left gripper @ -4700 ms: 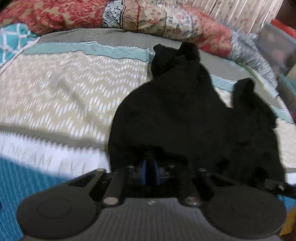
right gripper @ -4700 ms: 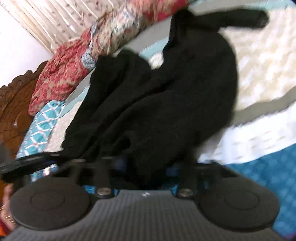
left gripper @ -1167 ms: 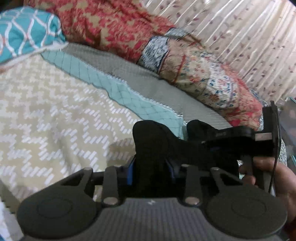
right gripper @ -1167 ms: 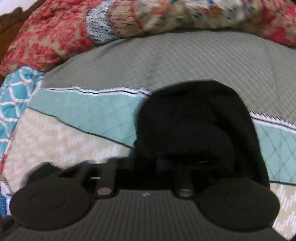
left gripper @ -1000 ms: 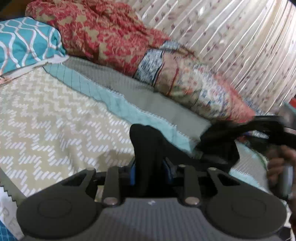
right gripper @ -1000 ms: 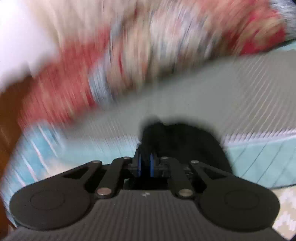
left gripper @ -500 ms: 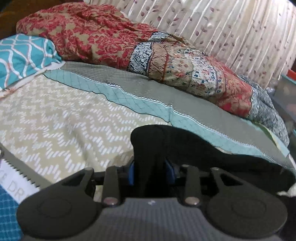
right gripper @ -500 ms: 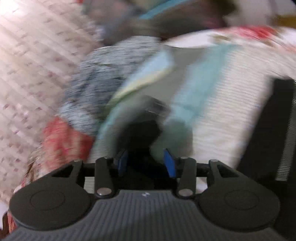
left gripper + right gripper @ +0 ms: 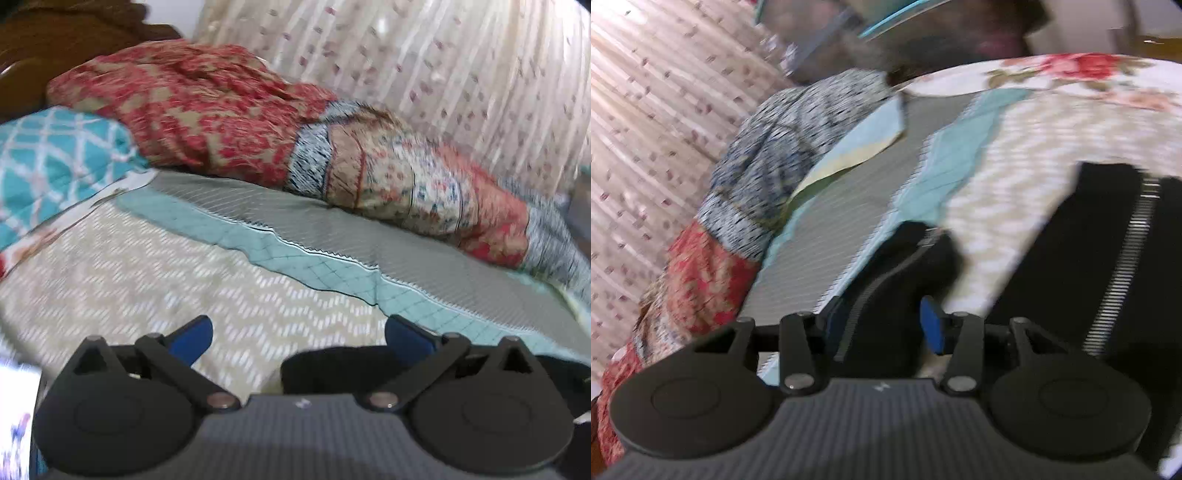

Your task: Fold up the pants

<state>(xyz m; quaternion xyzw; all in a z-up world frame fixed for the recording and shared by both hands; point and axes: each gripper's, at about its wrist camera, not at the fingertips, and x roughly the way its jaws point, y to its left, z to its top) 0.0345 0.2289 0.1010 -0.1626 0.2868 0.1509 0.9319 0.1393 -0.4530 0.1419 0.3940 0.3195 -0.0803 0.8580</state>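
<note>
The black pants [image 9: 332, 373] lie on the patterned bedspread [image 9: 147, 280]. In the left wrist view only a dark rounded end shows, low between the fingers and nearer the right one. My left gripper [image 9: 299, 338] is opening; its blue pads [image 9: 192, 339] stand far apart and touch no cloth. In the blurred right wrist view a fold of the pants [image 9: 901, 280] runs up between the fingers of my right gripper [image 9: 883, 326]. Its blue pads [image 9: 932, 328] stand apart, loosely on either side of the fold. The rest of the pants is hidden.
A rolled red and floral quilt [image 9: 258, 122] lies along the far side of the bed before a pale curtain [image 9: 443, 66]. A teal pillow [image 9: 48, 158] sits at left by a wooden headboard [image 9: 55, 48]. A large black shape with a ribbed edge [image 9: 1108, 258] fills the right wrist view's right side.
My left gripper was shut on the end of the pants and has sprung wide open, dropping it. My right gripper swung far to the right end of the bed and opened around its fold.
</note>
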